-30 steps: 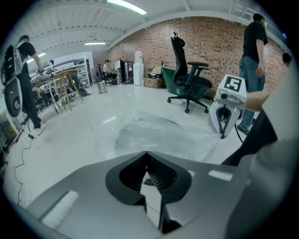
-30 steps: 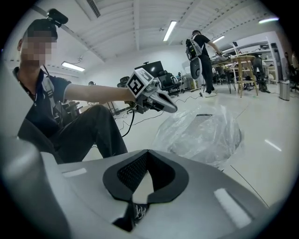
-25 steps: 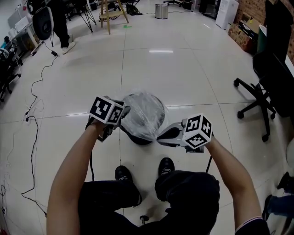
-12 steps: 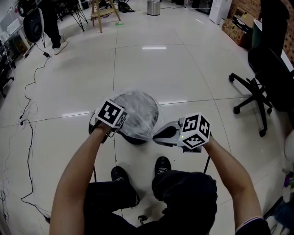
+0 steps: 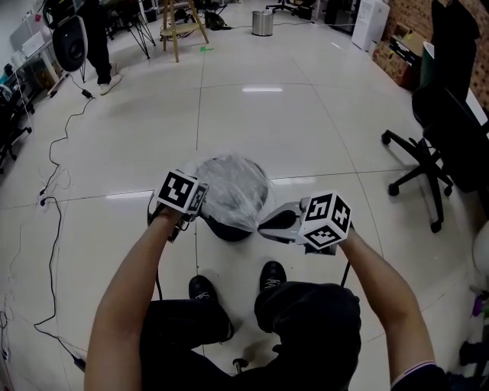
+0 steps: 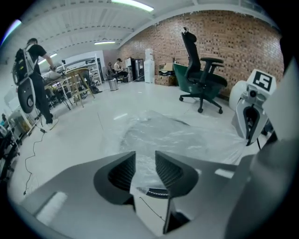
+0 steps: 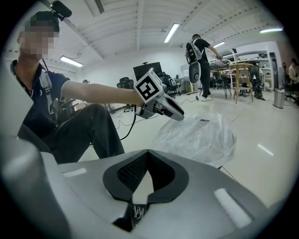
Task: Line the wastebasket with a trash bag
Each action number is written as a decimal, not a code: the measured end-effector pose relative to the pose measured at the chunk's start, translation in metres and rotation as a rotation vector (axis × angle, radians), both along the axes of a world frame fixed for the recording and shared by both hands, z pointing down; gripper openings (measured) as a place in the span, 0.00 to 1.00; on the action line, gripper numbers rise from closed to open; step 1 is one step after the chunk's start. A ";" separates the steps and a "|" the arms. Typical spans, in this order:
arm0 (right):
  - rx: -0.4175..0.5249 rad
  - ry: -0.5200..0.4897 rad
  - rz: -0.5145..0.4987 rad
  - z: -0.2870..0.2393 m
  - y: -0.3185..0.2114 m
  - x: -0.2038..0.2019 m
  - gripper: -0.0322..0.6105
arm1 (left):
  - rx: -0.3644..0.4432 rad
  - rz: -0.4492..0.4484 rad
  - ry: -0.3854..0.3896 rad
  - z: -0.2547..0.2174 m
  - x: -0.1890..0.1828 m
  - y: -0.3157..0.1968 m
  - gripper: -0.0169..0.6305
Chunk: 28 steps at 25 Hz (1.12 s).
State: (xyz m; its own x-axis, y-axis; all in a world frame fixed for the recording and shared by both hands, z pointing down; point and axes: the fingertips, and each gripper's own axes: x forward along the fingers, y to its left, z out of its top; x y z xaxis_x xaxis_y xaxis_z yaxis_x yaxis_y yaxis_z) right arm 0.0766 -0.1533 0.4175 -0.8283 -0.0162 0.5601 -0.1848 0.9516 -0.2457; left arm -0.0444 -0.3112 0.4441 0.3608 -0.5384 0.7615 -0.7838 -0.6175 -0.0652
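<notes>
A dark round wastebasket (image 5: 228,226) stands on the floor in front of my feet, with a clear trash bag (image 5: 233,187) draped loosely over its top. My left gripper (image 5: 200,198) is at the basket's left rim. Its jaws have just been opening. In the left gripper view (image 6: 145,170) they stand apart, with bag film (image 6: 173,133) between and beyond them and the rim (image 6: 156,192) just below. My right gripper (image 5: 263,224) is shut at the basket's right side. No film shows between its pads (image 7: 135,170); the bag (image 7: 198,135) lies past its tips.
A black office chair (image 5: 428,172) stands to the right. Cables (image 5: 52,237) trail over the tiles on the left. Far off are a wooden stool (image 5: 182,21), a small metal bin (image 5: 262,21) and a standing person (image 5: 99,42). My shoes (image 5: 205,289) are just behind the basket.
The left gripper has sunk a little at the basket's left rim. The right gripper has stayed shut at the right side.
</notes>
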 end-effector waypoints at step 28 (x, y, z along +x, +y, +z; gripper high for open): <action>-0.034 0.069 0.153 0.055 -0.024 0.019 0.05 | -0.085 -0.131 0.027 0.046 -0.049 0.043 0.05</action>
State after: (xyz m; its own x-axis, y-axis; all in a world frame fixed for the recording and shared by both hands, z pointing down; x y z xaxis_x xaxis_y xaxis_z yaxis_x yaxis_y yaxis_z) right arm 0.0959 -0.1771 0.4723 -0.7774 -0.1194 0.6176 -0.3447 0.9021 -0.2595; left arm -0.0939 -0.2679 0.4899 0.3127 -0.5164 0.7972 -0.8588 -0.5124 0.0049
